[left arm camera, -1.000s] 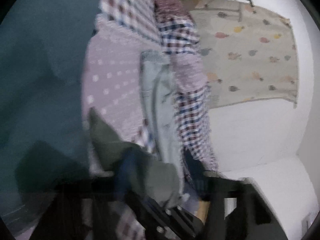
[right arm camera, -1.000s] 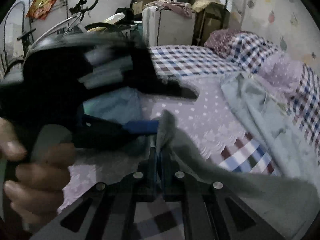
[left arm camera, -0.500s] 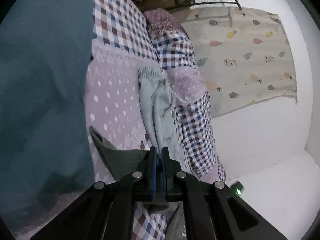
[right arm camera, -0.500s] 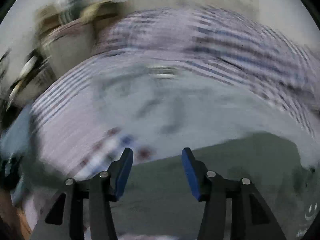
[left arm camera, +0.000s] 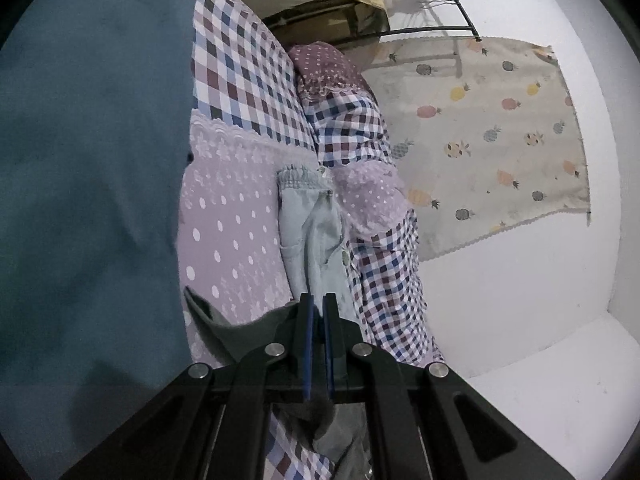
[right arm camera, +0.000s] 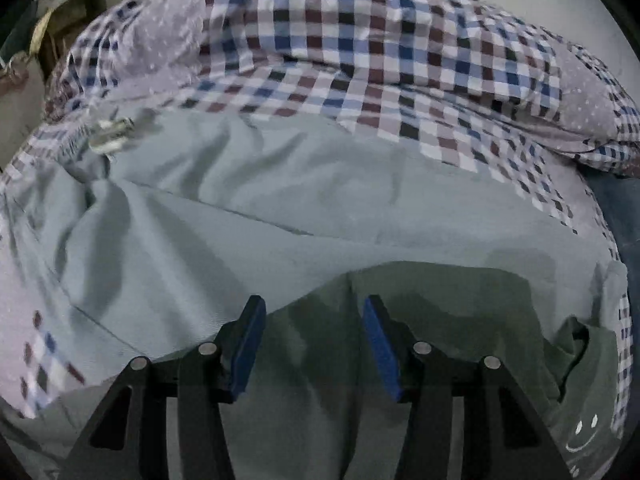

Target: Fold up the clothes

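A dark grey-green garment (left arm camera: 236, 332) hangs from my left gripper (left arm camera: 316, 308), which is shut on a pinch of its cloth above the bed. In the right wrist view the same green garment (right arm camera: 460, 320), with a small white smiley print, lies spread under my right gripper (right arm camera: 312, 320). That gripper is open, its blue pads apart with only flat cloth beneath them. A pale grey-blue garment (right arm camera: 248, 216) lies stretched out just beyond it; in the left wrist view this pale garment (left arm camera: 312, 232), with an elastic waistband, runs along the bed.
The bed has a lilac dotted cover (left arm camera: 228, 224) and a checked sheet (left arm camera: 240, 72), with a checked quilt (right arm camera: 360, 60) bunched along the far side. A teal cloth surface (left arm camera: 88, 168) fills the left. A fruit-print curtain (left arm camera: 492, 136) hangs on the white wall.
My right gripper has let go of the green garment, opened, and swung round to face the pale garment and quilt. My left gripper has closed on the green cloth and steadied.
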A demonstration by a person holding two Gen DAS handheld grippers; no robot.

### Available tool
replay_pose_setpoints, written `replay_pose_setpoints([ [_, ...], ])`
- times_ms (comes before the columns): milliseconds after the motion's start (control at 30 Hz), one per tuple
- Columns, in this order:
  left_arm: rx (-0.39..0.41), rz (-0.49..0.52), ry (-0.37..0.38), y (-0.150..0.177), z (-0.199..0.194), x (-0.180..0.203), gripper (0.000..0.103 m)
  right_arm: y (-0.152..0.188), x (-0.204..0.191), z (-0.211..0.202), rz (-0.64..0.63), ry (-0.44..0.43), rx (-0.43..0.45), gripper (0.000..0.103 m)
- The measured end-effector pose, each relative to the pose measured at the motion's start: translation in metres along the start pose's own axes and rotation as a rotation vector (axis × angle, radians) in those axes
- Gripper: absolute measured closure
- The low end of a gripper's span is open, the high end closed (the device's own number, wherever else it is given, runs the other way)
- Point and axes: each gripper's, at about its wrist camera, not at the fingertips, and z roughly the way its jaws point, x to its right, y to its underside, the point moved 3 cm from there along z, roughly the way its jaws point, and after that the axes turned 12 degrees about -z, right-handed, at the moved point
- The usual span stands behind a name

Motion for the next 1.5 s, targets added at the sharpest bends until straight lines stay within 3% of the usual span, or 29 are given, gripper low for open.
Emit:
replay_pose_setpoints([
  [67,0.011,0.005,-0.011,-0.004,0.004,-0.002,0.1,0.0,-0.003,0.014,-0.019,-0.011,-0.013,0.054],
  [133,0.025,0.005,-0.026,-0.009,0.007,-0.005,0.1,-0.001,-0.006,0.023,-0.03,-0.009,-0.02,0.077],
  [167,0.03,0.001,-0.031,-0.011,0.008,-0.007,0.1,-0.001,-0.005,0.024,-0.032,0.012,-0.016,0.096],
  [200,0.034,-0.003,-0.038,-0.013,0.01,-0.009,0.1,-0.002,-0.004,0.022,-0.032,0.024,-0.002,0.101],
  [300,0.049,0.004,-0.05,-0.02,0.012,-0.009,0.1,-0.006,-0.002,0.007,-0.04,0.029,0.067,0.102],
  [567,0.122,0.004,0.004,-0.051,-0.001,0.0,0.101,-0.049,-0.011,-0.043,-0.057,-0.008,0.209,0.103],
  [667,0.189,0.007,0.015,-0.074,-0.01,0.004,0.103,-0.073,-0.026,-0.058,-0.101,-0.032,0.221,0.103],
  [767,0.241,-0.005,0.068,-0.091,-0.029,0.008,0.103,-0.084,-0.038,-0.049,-0.126,-0.053,0.176,0.103],
  [833,0.187,0.019,0.039,-0.089,-0.019,0.008,0.103,-0.08,-0.04,-0.037,-0.113,-0.063,0.112,0.101],
  [867,0.16,0.03,0.025,-0.088,-0.014,0.008,0.103,-0.076,-0.037,-0.031,-0.095,-0.069,0.088,0.096],
  [900,0.133,0.042,0.01,-0.087,-0.009,0.008,0.103,-0.071,-0.033,-0.026,-0.074,-0.069,0.069,0.085],
  [1000,0.051,0.078,-0.033,-0.085,0.006,0.008,0.103,-0.055,-0.026,-0.024,-0.009,-0.084,0.083,0.061],
  [1067,0.011,0.102,-0.077,-0.079,0.016,0.009,0.093,-0.046,-0.032,-0.029,0.012,-0.119,0.108,0.06],
  [1133,-0.016,0.124,-0.131,-0.07,0.025,0.008,0.058,-0.036,-0.041,-0.036,0.025,-0.161,0.136,0.06],
  [1233,-0.017,0.104,-0.123,-0.07,0.024,0.006,0.041,-0.022,-0.099,-0.065,-0.093,-0.296,0.228,0.058],
  [1400,-0.019,0.07,-0.108,-0.07,0.022,0.001,0.035,0.023,-0.252,-0.133,-0.475,-0.492,0.396,0.06],
  [1500,-0.021,0.05,-0.099,-0.07,0.021,-0.002,0.035,0.044,-0.325,-0.161,-0.679,-0.524,0.462,0.061],
])
